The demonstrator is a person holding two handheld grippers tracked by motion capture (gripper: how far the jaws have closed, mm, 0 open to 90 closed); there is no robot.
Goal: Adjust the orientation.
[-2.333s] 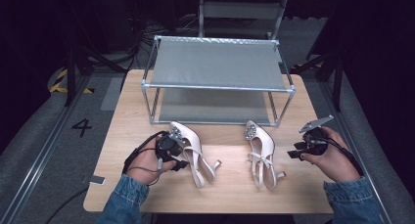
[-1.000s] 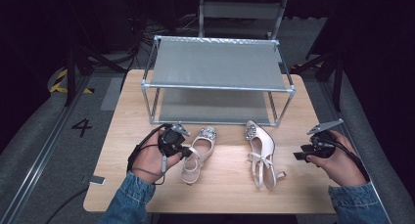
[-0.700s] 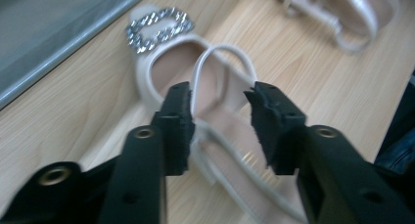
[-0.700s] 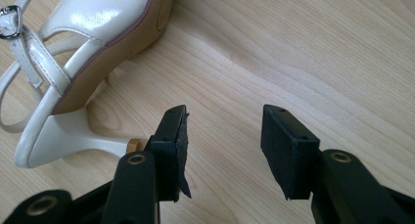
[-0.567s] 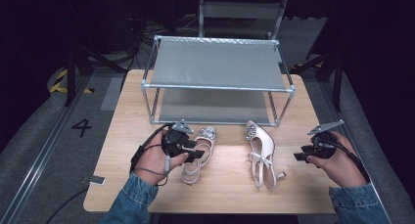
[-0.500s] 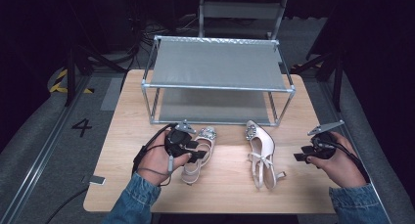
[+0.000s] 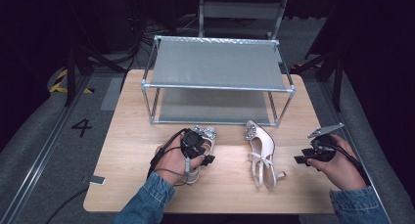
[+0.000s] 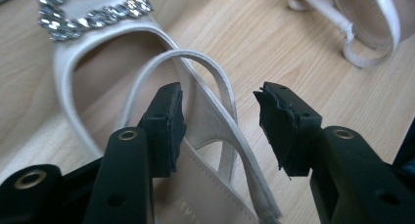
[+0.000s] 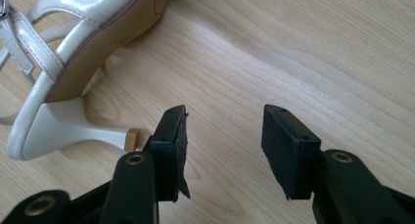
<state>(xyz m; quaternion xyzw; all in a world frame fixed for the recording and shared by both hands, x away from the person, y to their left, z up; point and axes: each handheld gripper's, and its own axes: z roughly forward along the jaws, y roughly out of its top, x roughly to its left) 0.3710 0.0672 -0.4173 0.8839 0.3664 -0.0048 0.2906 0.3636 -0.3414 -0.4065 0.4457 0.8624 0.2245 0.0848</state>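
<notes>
1. Left tongs (image 7: pixel 208 160) over the left shoe (image 7: pixel 204 135), in front of the shelf rack (image 7: pixel 218 67) on the counter (image 7: pixel 132 136).
2. Jaws just opened about halfway, set astride the shoe's back strap (image 8: pixel 215 87) without pressing on it (strap loose between the pads).
3. Jewelled buckle (image 8: pixel 93 9) on that shoe's toe, pointing toward the rack.
4. Right shoe (image 7: pixel 262 150) lying in front of the rack's right end, toe toward the rack, heel (image 9: pixel 78 131) toward the person.
5. Right tongs (image 7: pixel 299 159) to the right of that shoe, jaws about half open over bare wood, gripping nothing (heel tip just beside one pad).
</notes>
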